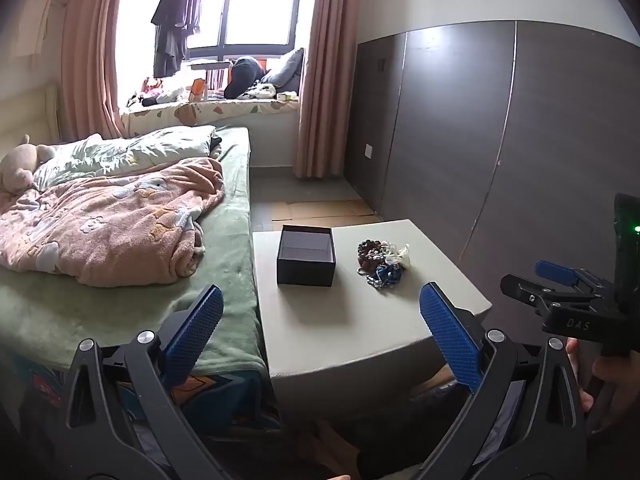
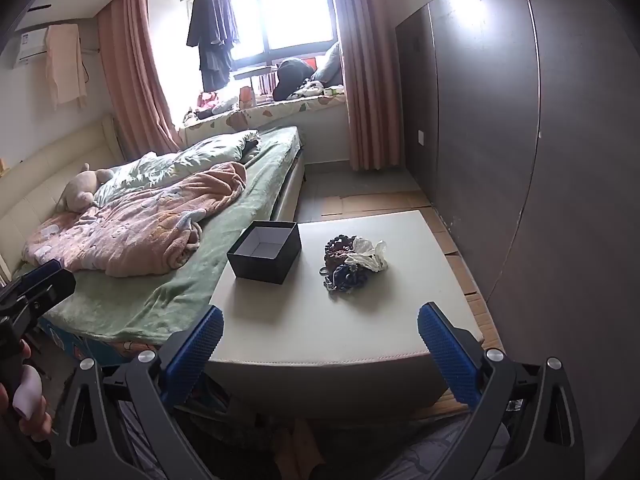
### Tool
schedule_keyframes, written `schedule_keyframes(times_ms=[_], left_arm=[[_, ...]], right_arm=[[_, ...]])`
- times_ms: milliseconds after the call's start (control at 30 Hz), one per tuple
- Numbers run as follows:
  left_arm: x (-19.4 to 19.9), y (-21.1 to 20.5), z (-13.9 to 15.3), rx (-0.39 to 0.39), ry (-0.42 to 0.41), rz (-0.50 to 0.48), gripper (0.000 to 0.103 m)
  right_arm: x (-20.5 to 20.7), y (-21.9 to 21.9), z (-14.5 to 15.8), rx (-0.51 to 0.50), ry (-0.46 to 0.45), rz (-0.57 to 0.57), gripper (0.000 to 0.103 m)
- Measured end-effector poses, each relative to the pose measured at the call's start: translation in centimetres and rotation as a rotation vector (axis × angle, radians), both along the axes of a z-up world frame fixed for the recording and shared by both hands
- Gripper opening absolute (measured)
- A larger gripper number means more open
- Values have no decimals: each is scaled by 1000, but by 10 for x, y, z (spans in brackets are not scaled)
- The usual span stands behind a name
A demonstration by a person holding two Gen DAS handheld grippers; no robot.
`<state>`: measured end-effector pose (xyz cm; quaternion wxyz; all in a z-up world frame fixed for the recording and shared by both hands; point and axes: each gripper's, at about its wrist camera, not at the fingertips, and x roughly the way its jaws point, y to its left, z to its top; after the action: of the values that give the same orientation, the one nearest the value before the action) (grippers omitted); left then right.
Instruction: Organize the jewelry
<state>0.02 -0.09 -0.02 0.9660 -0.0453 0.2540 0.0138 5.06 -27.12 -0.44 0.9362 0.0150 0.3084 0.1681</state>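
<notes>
Table is a low off-white block with a matte top, pushed against the side of the bed. Two things on it: an open black box, empty with a pale inside, on the bed side; a heap of jewelry, dark red and blue beads with a crumpled white piece on top, on the wardrobe side. Box and heap sit near each other, not touching.

Room: bedroom. Green sheet on the bed, a rumpled pink blanket, a pale quilt behind it, a beige plush toy by the headboard. Window at the far end is blown out with daylight, pink curtains either side, dark clothes hung in front of it, cluttered sill. Grey wardrobe panels run along the wall past the table. Wall air conditioner up by the ceiling in the right wrist view.

My left fingers are spread fully wide, holding nothing, short of the table's near edge. My right fingers likewise: wide apart, nothing between them, over the near edge.

Writing: "DAS" on the body of the right gripper, readable in the left wrist view. Air conditioner sticker is too small to read.
</notes>
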Motion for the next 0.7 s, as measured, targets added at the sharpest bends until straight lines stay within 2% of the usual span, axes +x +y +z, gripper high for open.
schedule_keyframes(times_ms=[333, 367, 700], left_arm=[[-2, -2, 8, -14, 2, 1, 98], [-3, 5, 1, -21, -4, 0, 98], [-6, 5, -2, -16, -16, -6, 98]], right_arm=[[0, 1, 1, -4, -6, 2, 96], [-2, 2, -1, -6, -8, 0, 96], [-3, 1, 1, -4, -9, 0, 96]])
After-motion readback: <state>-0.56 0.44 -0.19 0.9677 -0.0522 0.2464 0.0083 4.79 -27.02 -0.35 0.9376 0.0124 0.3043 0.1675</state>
